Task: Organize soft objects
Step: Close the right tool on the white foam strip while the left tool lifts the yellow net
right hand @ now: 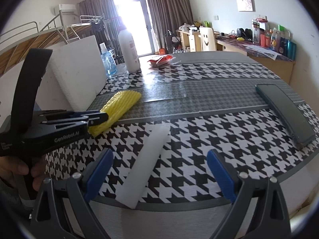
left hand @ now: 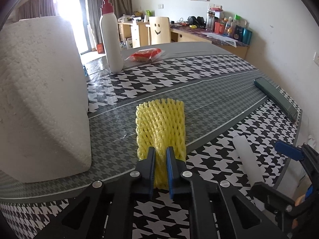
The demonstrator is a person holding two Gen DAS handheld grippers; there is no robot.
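Yellow foam netting [left hand: 160,128] sits pinched in the left gripper [left hand: 160,153] near the tabletop's [left hand: 219,91] front edge, right gripper [right hand: 159,177] gaping over a white foam strip [right hand: 143,165].

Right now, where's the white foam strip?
The white foam strip lies on the houndstooth tablecloth, between the right gripper's open fingers, right of the yellow foam net.

The foam block [left hand: 39,99] runs off the left wrist view at nine o'clock. The net's [left hand: 160,127] near end hides between the left gripper's [left hand: 161,151] fingers. The strip's [right hand: 143,167] near end is unclear at six o'clock. Bottle [right hand: 129,49] print is unreadable.
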